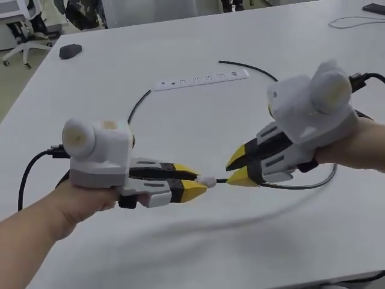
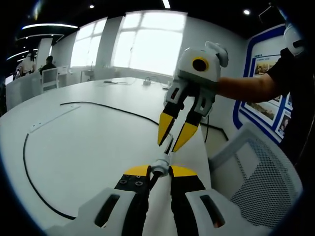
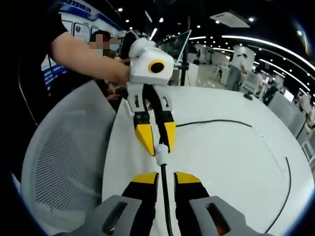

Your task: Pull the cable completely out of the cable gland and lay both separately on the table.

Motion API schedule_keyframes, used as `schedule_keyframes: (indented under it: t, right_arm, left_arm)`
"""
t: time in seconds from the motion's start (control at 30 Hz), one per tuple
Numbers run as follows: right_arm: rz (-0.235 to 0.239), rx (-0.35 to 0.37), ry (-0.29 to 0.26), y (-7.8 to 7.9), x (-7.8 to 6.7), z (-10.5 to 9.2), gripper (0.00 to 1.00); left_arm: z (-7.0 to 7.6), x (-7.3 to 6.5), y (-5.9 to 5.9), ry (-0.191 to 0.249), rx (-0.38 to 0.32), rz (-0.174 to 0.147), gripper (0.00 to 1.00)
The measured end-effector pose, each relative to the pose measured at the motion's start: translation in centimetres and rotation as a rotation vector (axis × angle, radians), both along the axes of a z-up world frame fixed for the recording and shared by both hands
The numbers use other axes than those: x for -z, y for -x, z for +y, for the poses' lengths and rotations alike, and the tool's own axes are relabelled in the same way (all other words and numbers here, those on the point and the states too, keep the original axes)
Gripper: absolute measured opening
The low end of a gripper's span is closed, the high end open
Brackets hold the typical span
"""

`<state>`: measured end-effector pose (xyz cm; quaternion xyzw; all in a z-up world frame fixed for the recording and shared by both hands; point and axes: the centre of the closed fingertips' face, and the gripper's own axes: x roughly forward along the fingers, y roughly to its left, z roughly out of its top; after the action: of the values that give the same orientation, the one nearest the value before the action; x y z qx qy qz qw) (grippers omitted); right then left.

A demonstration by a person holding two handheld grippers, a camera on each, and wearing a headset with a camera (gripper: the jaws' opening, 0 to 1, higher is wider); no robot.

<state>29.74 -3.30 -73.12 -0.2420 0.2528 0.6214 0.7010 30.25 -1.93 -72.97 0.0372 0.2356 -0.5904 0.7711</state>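
A wide white table [image 1: 198, 120] takes most of the head view. On it a white power strip [image 1: 201, 79] lies toward 12 o'clock and a small dark object [image 1: 70, 51] toward 10 o'clock. At 11 o'clock an office chair [image 1: 25, 48] stands on a pale floor [image 1: 15, 84]. In the left gripper view, bright windows [image 2: 142, 42] are at 12 o'clock, a blue-framed wall board [image 2: 268, 83] at 3 o'clock and a grey mesh chair [image 2: 261, 182] at 4 o'clock. In the right gripper view a ceiling light strip [image 3: 256, 42] shines at 1 o'clock.

Black cable [image 1: 137, 104], white cable gland [image 1: 207, 180] — the left gripper [image 1: 201, 184] and right gripper [image 1: 232, 169] have white-and-grey bodies and black jaws tipped yellow. The table [image 1: 180, 132] is plain white — the power strip [image 1: 201, 79] too.
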Motion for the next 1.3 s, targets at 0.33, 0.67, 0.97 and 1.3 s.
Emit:
schedule_keyframes:
  t: [0.33, 0.67, 0.97, 1.3]
  right_arm:
    - [0.017, -0.023, 0.031, 0.2, 1.3, 0.4, 0.01]
    - [0.004, 0.013, 0.055, 0.1, 1.6, 0.0, 0.00]
    - [-0.028, 0.136, 0.119, -1.2, 3.1, -4.6, 0.00]
    - [-0.001, 0.354, 0.230, -2.5, 5.7, -12.7, 0.00]
  left_arm:
    - [0.0, 0.2, 0.0, 0.005, 0.006, 0.010, 0.15]
    - [0.0, 0.2, -0.1, 0.000, 0.008, 0.000, 0.15]
    - [1.7, 0.1, -0.3, -0.002, -0.023, -0.015, 0.15]
    - [3.6, -0.2, -0.3, -0.011, -0.046, -0.027, 0.15]
